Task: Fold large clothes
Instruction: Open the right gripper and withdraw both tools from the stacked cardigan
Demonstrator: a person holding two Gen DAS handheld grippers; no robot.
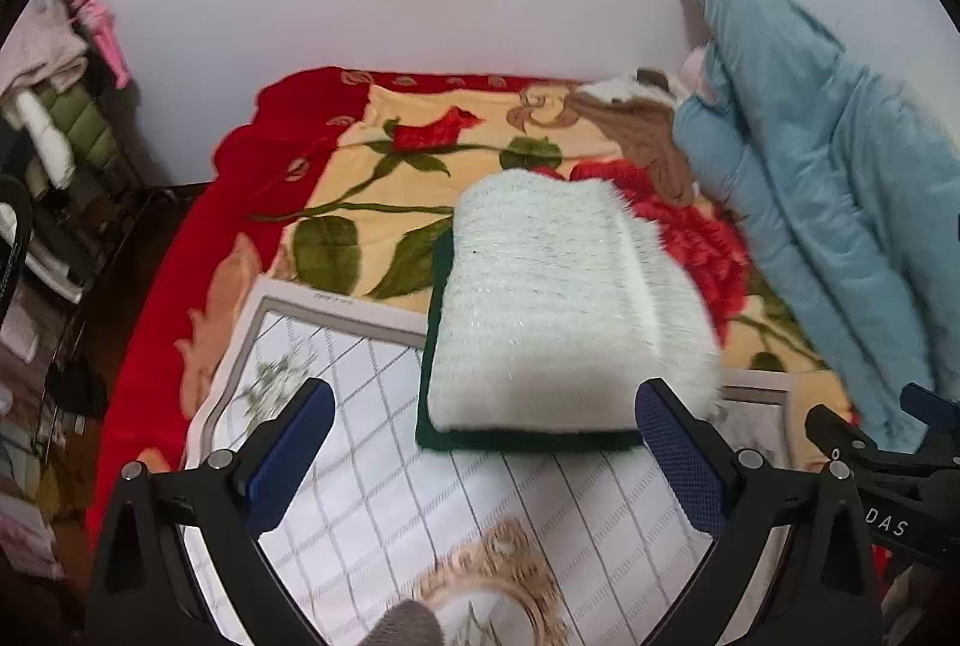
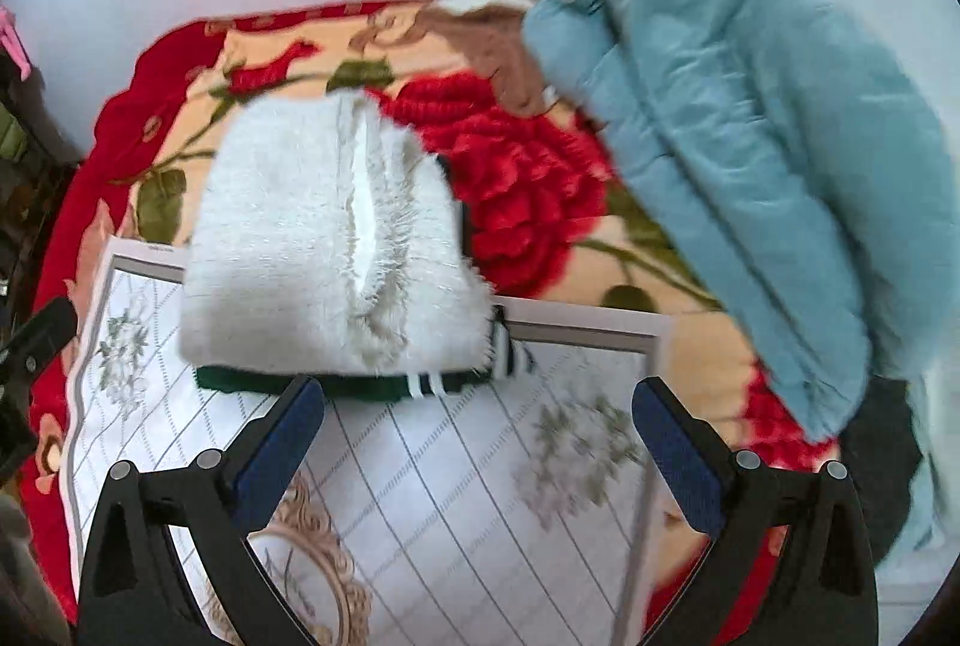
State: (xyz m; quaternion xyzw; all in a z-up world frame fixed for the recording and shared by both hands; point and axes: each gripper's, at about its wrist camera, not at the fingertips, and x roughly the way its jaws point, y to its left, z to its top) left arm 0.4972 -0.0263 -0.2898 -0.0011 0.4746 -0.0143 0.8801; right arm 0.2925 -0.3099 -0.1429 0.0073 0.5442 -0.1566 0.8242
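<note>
A folded white fluffy sweater lies on top of a folded dark green garment with white stripes, at the far edge of a white grid-patterned mat. My left gripper hovers above the mat just in front of the stack, open, with nothing between its blue pads. My right gripper is likewise raised in front of the stack, open wide and empty. Part of the right gripper shows at the right edge of the left wrist view.
The mat lies on a bed covered by a red and yellow rose-print blanket. A light blue puffy jacket is heaped at the right against the white wall. A brown garment sits behind it. Cluttered shelves stand left.
</note>
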